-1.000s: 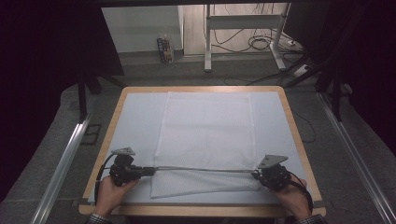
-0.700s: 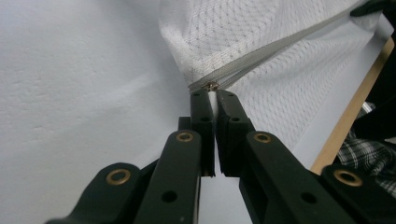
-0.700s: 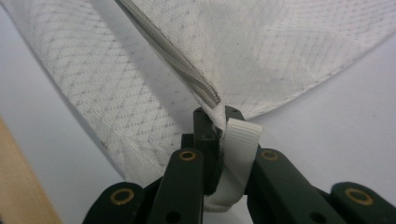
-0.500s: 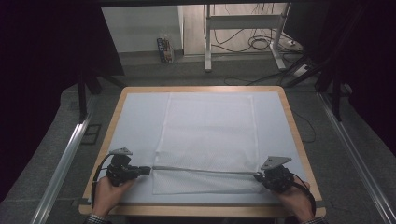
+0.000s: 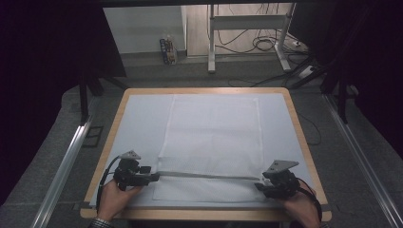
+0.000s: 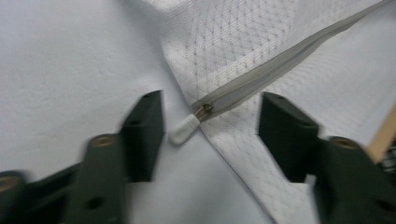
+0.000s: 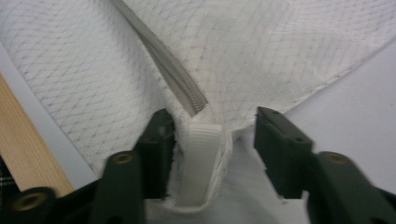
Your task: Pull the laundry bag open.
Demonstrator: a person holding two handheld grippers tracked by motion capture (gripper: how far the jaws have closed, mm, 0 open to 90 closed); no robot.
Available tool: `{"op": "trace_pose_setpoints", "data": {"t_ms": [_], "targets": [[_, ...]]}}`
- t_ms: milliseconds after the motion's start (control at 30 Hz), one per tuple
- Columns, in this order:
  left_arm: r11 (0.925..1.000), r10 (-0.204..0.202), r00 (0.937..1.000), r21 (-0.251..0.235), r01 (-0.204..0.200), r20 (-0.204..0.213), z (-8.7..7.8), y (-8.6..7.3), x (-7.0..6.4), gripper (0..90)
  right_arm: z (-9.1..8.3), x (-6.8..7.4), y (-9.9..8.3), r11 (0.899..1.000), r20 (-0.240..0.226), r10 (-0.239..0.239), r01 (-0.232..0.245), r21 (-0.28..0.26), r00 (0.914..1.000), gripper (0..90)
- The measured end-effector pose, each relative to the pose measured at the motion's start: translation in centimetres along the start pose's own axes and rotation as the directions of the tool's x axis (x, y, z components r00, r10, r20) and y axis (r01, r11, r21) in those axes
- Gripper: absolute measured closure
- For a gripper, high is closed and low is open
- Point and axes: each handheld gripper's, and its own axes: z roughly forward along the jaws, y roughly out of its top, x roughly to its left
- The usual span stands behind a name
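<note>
A white mesh bag (image 5: 211, 137) lies flat on the white mat, with a grey zipper (image 5: 209, 175) running across its near end. My left gripper (image 5: 153, 177) is at the zipper's left end. In the left gripper view this gripper (image 6: 211, 101) stands open, and the white zipper pull (image 6: 184, 129) lies between the jaws, untouched. My right gripper (image 5: 260, 185) is at the zipper's right end. It (image 7: 215, 116) is open too, with a white webbing loop (image 7: 201, 161) on the bag's corner lying close to one jaw. The zipper's end (image 7: 184, 91) stops just above the loop.
The wooden table edge (image 5: 204, 214) runs just behind both hands. The white mat (image 5: 138, 123) covers the tabletop. Beyond the table are metal rails (image 5: 66, 161), a stand's legs (image 5: 211, 52) and floor cables (image 5: 266, 42).
Both grippers have stayed at the zipper's two ends. The right one has slipped slightly toward the near edge; the bag lies as before.
</note>
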Motion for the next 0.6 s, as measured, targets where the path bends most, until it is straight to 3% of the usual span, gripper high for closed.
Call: {"op": "trace_pose_setpoints", "data": {"t_ms": [67,133,167,233,267,300,333,433,600], "targets": [[0.9975,0.053,0.996,0.05,-0.05,-0.072,0.6,-0.1,-0.5,27.3,0.0,0.1,-0.2,1.0,0.018,-0.007,0.006,0.013,0.9998,35.7],[0.996,0.068,0.993,0.064,-0.062,-0.096,0.8,-0.1,-0.7,26.2,-0.1,0.1,-0.3,1.0,0.024,-0.011,0.01,0.014,0.9996,34.2],[0.9927,0.101,0.9878,0.078,-0.092,-0.118,0.9,-0.1,-0.9,24.3,-0.4,0.2,-0.6,1.0,0.034,-0.023,0.022,0.019,0.9992,32.5],[0.9876,0.132,0.9785,0.106,-0.116,-0.158,1.0,-0.1,-1.1,22.3,-0.7,0.2,-0.9,0.999,0.044,-0.028,0.027,0.021,0.9986,31.7],[0.9876,0.132,0.9785,0.106,-0.116,-0.158,1.0,-0.1,-1.1,22.1,-0.9,0.1,-1.2,0.999,0.049,-0.026,0.025,0.021,0.9984,31.4],[0.9832,0.16,0.971,0.116,-0.141,-0.178,1.1,-0.2,-1.3,22.0,-1.1,0.0,-1.5,1.0,0.05,-0.022,0.022,0.016,0.9985,31.4],[0.9822,0.164,0.968,0.123,-0.142,-0.19,1.1,-0.2,-1.4,21.1,-1.4,-0.1,-1.7,1.0,0.051,-0.011,0.011,0.014,0.9986,31.3],[0.982,0.163,0.9669,0.127,-0.14,-0.196,1.1,-0.2,-1.4,18.7,-1.8,-0.4,-2.2,1.0,0.053,0.0,-0.001,0.01,0.9986,31.2],[0.9838,0.156,0.9709,0.117,-0.136,-0.182,1.0,-0.3,-1.5,15.2,-2.5,-0.6,-2.8,0.999,0.033,0.025,-0.024,-0.028,0.9991,29.8]]}}
